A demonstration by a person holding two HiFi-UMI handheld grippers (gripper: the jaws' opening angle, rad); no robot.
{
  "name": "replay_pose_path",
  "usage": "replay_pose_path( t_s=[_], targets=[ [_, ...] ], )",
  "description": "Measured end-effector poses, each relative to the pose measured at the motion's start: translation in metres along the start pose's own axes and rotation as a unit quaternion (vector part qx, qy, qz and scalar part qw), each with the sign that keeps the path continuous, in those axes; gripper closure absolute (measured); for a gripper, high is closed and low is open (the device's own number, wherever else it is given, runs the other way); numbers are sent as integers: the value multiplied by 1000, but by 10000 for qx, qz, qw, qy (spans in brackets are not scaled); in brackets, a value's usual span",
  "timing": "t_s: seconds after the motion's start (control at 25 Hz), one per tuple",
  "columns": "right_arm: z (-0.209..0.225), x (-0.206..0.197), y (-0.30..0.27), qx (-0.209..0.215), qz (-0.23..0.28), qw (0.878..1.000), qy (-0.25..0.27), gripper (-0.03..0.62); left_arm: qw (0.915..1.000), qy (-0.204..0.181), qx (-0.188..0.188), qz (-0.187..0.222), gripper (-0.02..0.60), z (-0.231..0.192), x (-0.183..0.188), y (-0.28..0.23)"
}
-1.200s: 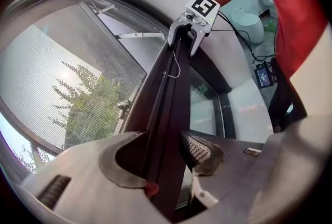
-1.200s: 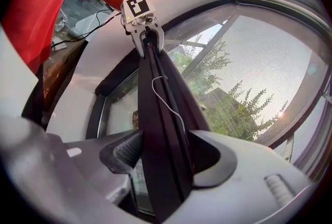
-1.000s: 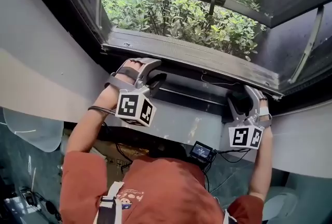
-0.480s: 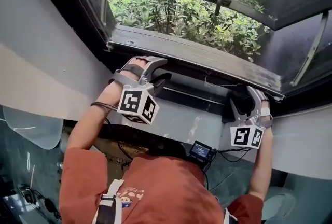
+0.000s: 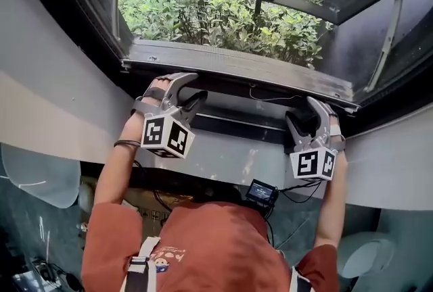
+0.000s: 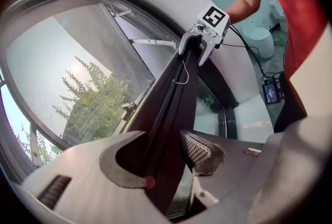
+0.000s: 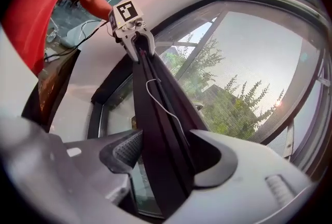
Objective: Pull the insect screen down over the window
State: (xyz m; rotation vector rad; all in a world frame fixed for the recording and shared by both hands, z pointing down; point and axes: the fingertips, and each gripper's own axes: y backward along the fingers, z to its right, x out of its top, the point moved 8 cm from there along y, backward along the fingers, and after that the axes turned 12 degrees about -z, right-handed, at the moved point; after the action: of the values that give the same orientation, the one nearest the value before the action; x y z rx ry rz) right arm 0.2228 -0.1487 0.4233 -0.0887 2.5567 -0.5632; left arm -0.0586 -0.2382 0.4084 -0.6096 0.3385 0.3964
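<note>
Right now the left gripper (image 5: 188, 90) and right gripper (image 5: 303, 116) each clamp their jaws on opposite ends of the insect screen's dark pull bar (image 5: 237, 116).

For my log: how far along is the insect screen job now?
Done: mesh already spans the window beside the pull bar. In hand: left gripper and right gripper both clamp that bar. Left: I cannot tell whether it is fully seated at the bottom; then release.
</note>
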Motion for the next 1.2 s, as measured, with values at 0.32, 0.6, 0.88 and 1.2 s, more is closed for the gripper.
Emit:
replay_pose_path(
  t_s=[0.32,0.6,0.88,1.2],
  targets=[
    [5,6,25,-299,692,9917,-1046,304,9931,929,478,523,385,9,1,16],
    [2,10,57,-358,1531,9577,-2412,307,9592,2472,891,1047,385,28,5,41],
    [-23,-13,71,-324,1718,9109,-3738,310,9143,3653,1150,1320,385,54,3,55],
    [-54,-26,79,343,1762,8476,-4993,349,8886,4323,918,1223,387,104,2,53]
  ],
)
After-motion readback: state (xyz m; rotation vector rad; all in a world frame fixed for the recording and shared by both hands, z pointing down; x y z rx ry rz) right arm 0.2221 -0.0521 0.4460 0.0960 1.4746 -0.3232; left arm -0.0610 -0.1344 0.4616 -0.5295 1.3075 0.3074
